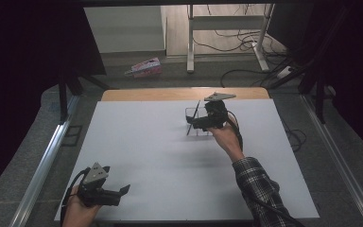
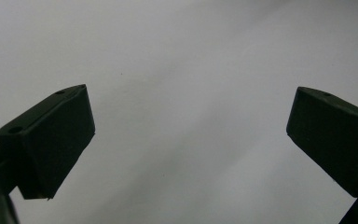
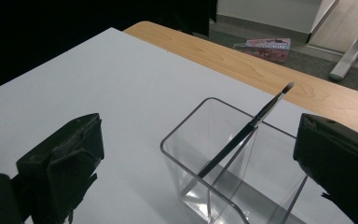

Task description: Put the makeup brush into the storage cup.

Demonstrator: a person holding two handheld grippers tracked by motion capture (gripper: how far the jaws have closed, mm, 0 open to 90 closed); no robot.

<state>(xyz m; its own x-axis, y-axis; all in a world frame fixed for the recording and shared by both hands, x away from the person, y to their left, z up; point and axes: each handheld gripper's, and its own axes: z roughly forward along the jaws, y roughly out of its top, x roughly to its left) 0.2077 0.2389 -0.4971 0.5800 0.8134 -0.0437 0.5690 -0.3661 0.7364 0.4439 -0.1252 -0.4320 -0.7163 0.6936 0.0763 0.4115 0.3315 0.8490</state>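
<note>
A clear square container (image 3: 193,140) stands on the white table top (image 1: 160,161) toward the back, also seen from above (image 1: 189,112). A thin dark paintbrush (image 3: 242,135) leans inside it, bristle tip up and past the rim; from above the paintbrush (image 1: 194,116) is a slanted line. My right gripper (image 1: 192,125) is right at the container, open, and its jaws stand either side of the container in the right gripper view. My left gripper (image 1: 124,190) rests low at the front left corner, open, with bare white surface between its fingers (image 2: 56,140).
A strip of wooden table (image 1: 170,93) shows beyond the white top. On the floor behind lie a pink packet (image 1: 145,67), desk legs (image 1: 190,42) and loose cables (image 1: 246,45). Metal rails (image 1: 42,161) run along both sides.
</note>
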